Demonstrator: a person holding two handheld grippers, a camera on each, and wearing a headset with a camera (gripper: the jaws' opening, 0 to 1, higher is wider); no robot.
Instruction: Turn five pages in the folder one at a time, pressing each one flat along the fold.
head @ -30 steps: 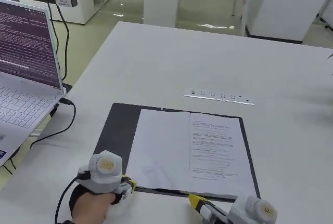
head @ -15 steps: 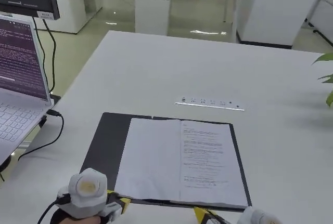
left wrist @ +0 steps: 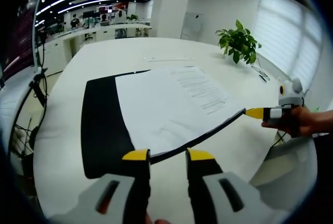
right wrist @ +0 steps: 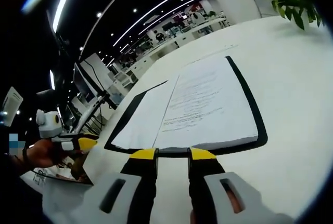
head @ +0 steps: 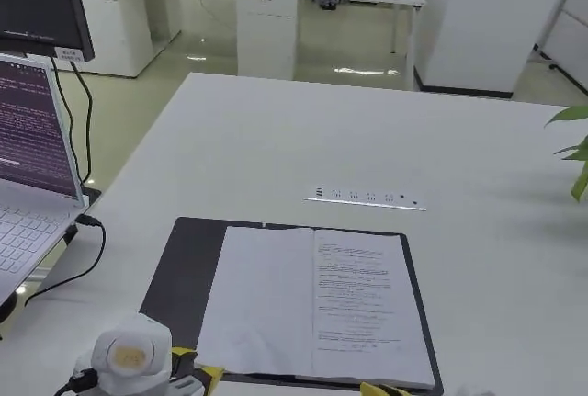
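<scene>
Folder (head: pixel 188 267) lies open and flat on the counter (head: pixel 294 130), printed page on its right half. Left gripper (left wrist: pixel 168 156) and right gripper (right wrist: pixel 173 154) sit at its near edge, jaws slightly parted, nothing clamped.

right gripper (head: pixel 385 389): cut off at bottom | laptop (head: pixel 26 185): cut off at left | words on page (head: pixel 355 293): too small to read

The head view looks forward and down from above the near edge of the table (head: pixel 276 139) onto the open folder (head: pixel 184 267). Both gripper views sit low and close at its near edge, the left one at the left corner, the right one seemingly nearer the middle. Both face across the pages. All three views share the folder.
</scene>
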